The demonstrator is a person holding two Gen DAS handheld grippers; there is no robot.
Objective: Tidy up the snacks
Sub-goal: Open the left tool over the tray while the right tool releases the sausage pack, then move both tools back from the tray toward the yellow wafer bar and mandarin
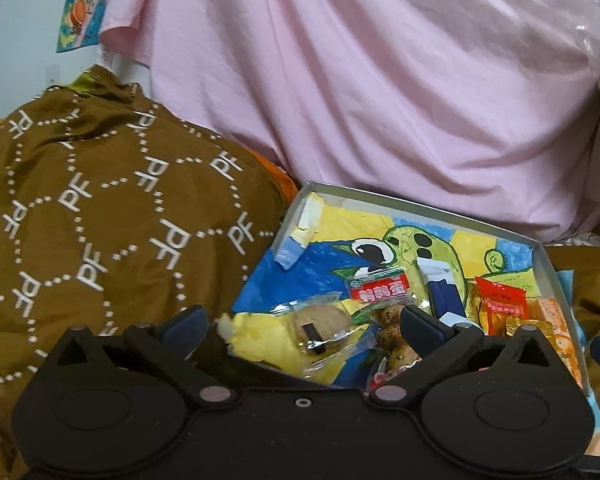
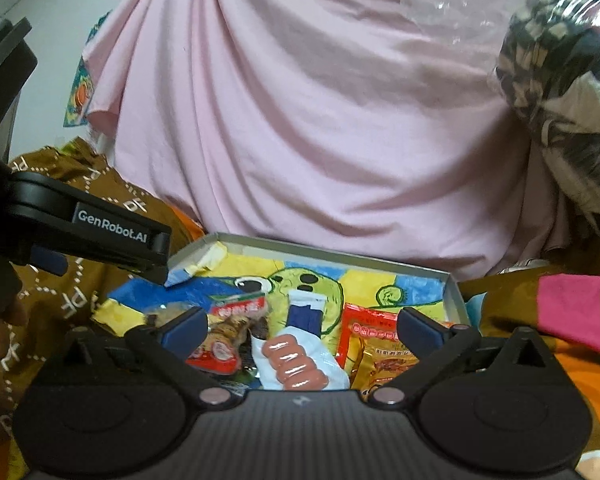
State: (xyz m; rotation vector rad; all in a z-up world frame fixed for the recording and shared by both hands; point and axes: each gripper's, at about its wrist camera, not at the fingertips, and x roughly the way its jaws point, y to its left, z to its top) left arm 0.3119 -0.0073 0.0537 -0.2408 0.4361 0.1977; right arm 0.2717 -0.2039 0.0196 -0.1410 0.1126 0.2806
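Open jaws, snack tray (image 1: 548,264), pink sheet (image 1: 360,80)

Each fisheye camera is sitting just behind its own black two-finger gripper, looking forward and slightly down. Both are facing, from close by, the shallow grey cardboard tray (image 1: 416,207) (image 2: 332,251) lined with a bright cartoon drawing, and sharing the pink draped cloth (image 1: 360,80) (image 2: 320,112) behind. The right view is also catching the left gripper (image 2: 100,240) at its left edge.
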